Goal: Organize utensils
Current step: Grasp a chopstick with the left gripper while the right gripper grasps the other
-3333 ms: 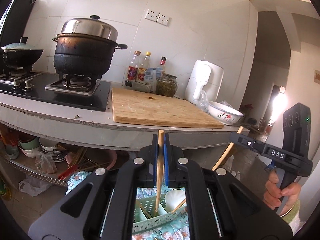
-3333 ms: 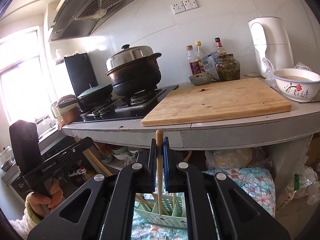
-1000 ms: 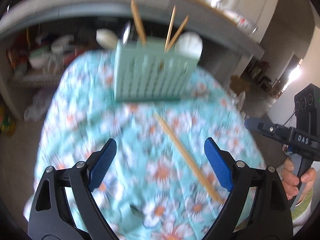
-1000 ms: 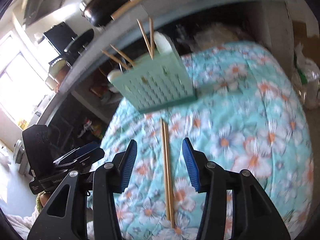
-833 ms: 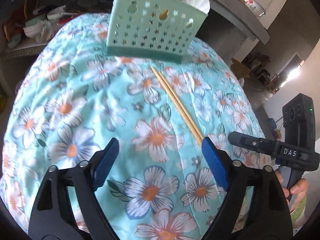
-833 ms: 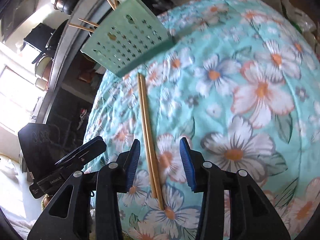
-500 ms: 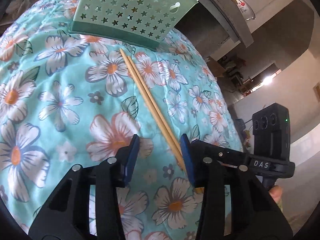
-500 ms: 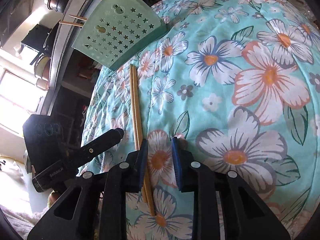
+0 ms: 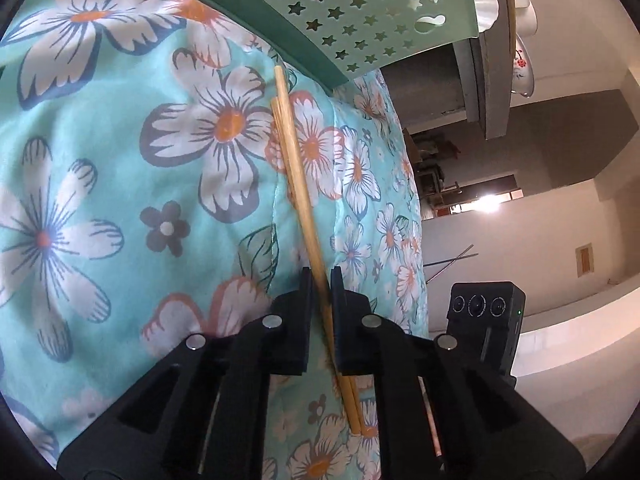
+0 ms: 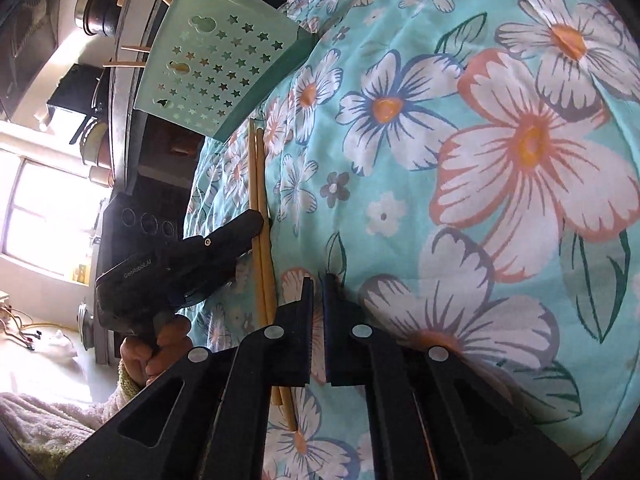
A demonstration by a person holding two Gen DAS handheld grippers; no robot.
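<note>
The left gripper has just closed on the chopsticks; only the right wrist view shows the right gripper closed empty beside them.

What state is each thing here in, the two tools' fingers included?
Left gripper: fingers just closed, shut on the chopsticks.
Right gripper: fingers just closed, shut on nothing, beside the pair.
Chopsticks: lying side by side on the floral cloth.
Green basket: standing on the cloth, utensils poking out.
</note>
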